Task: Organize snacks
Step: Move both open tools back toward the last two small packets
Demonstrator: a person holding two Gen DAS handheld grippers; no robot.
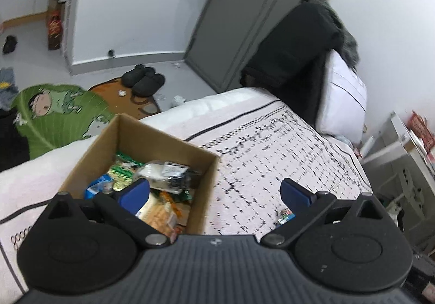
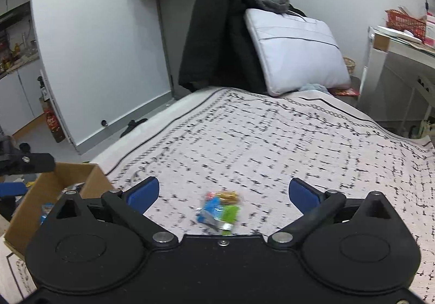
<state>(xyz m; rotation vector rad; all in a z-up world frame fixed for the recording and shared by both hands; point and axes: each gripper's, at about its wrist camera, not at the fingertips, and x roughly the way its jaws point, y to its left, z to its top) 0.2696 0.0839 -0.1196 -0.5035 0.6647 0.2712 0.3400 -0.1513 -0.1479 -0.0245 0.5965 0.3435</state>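
Your right hand-held gripper [image 2: 223, 195], jaws spread and empty, frames the loose snack packet [image 2: 220, 211] on the bed at lower centre, while your left hand-held gripper [image 1: 214, 192], also spread, hovers by the cardboard box [image 1: 206, 168] collecting snacks.

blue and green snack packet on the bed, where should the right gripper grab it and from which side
The snack packet lies flat on the bedspread, directly between the open fingers of the right gripper. Probably best to come straight down from above and pinch across its narrower middle, since no edge stands up and nothing crowds it.
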